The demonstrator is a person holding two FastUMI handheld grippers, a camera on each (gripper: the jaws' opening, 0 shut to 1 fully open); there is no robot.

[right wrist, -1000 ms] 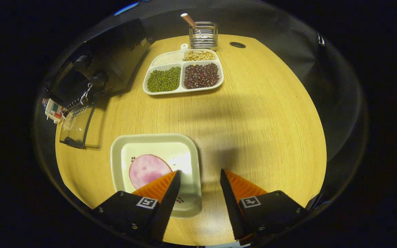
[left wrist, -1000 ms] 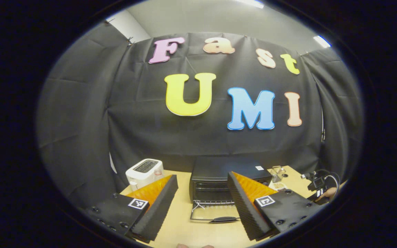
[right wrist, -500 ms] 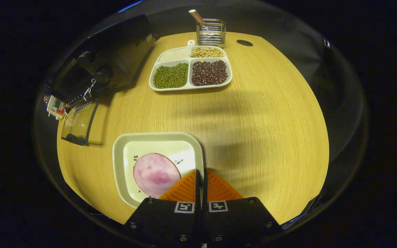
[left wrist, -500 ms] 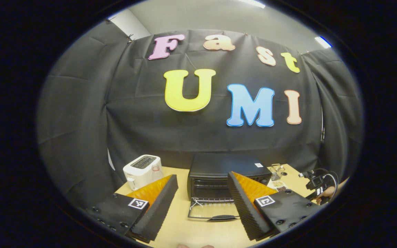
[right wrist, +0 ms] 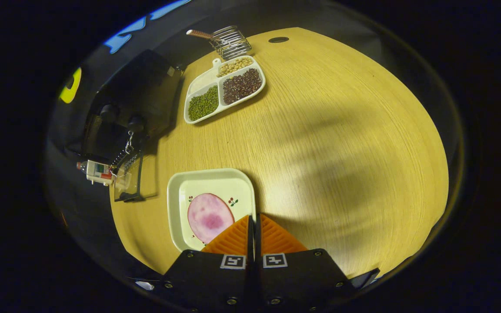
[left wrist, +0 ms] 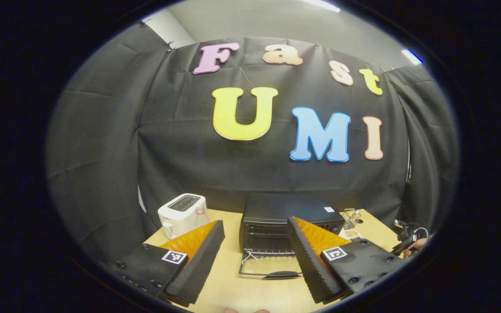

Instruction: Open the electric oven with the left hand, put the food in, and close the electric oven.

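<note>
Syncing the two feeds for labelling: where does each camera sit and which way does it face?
Left gripper view: rides the open left gripper, held low, facing the booth wall across the table; toaster, electric oven with its door down; the right-side hand far right.
Right gripper view: rides the right gripper, looking down; fingers closed on the rim of the plate holding a ham slice; divided bean tray, wire holder.
Shared: electric oven, table, bean tray.

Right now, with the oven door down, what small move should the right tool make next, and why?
Probably carry the plate toward the oven. The right tool is shut on the plate's rim, the ham slice sits on it, and the door lies open with the rack bare.
</note>
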